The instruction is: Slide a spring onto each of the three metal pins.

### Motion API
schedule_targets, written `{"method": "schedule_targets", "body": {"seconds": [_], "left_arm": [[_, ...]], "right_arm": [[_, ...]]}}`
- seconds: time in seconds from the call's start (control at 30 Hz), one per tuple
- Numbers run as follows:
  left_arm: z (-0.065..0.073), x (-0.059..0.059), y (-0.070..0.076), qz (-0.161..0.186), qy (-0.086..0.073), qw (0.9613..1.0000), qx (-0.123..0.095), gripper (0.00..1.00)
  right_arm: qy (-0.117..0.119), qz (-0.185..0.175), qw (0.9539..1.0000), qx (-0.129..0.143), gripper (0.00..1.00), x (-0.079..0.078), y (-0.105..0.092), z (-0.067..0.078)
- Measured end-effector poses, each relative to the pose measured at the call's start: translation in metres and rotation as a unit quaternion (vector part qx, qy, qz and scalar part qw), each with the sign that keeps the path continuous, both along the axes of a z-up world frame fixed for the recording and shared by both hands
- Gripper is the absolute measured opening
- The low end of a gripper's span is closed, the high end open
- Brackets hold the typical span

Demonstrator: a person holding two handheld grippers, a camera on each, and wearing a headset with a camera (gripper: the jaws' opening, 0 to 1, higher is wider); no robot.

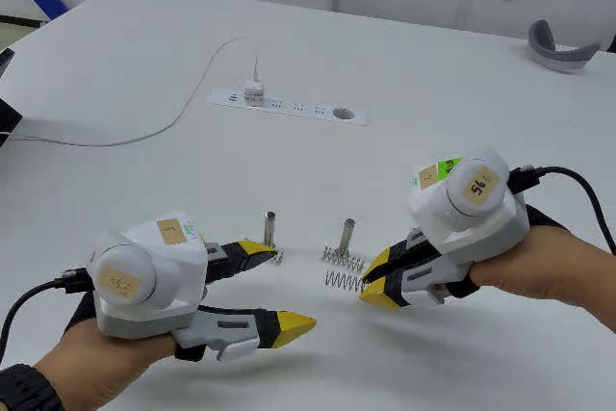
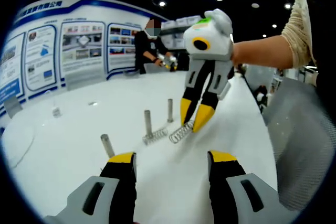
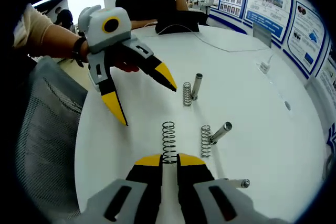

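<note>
Pinching the spring (image 3: 168, 141) by its near end, my right gripper (image 3: 169, 160) holds it at lower centre of its own view while the left gripper (image 2: 170, 157) hangs open; it looks light and floppy, so I'd squeeze gently.

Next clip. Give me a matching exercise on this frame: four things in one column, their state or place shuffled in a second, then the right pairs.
Things:
1. left gripper
2. right gripper
3. power strip
4. pin just ahead of the right gripper's tips

States or places:
A. shut on a spring
B. standing upright, no spring slid onto it
C. jaws apart, holding nothing
D. lying flat towards the far side of the table

Pairs: 1-C, 2-A, 3-D, 4-B
</note>
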State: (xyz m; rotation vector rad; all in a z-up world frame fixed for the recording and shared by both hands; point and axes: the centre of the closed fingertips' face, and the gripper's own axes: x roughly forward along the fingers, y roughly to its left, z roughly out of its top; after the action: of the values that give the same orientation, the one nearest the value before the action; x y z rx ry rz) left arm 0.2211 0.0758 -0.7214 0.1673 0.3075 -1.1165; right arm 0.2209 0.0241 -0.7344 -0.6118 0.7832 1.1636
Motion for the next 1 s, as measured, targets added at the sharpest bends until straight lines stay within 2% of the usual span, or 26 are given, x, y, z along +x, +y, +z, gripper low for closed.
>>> {"method": "schedule_targets", "body": {"seconds": [0.5,1.0], "left_arm": [[-0.001,-0.009,-0.014,-0.035,-0.015,0.9992,0.013,0.42],[-0.005,-0.016,-0.021,-0.063,-0.047,0.9963,0.034,0.21]], "right_arm": [[0.006,0.047,0.9988,-0.004,0.12,-0.011,0.016,0.000],[0.015,0.083,0.9964,-0.010,0.12,-0.022,0.021,0.002]]}}
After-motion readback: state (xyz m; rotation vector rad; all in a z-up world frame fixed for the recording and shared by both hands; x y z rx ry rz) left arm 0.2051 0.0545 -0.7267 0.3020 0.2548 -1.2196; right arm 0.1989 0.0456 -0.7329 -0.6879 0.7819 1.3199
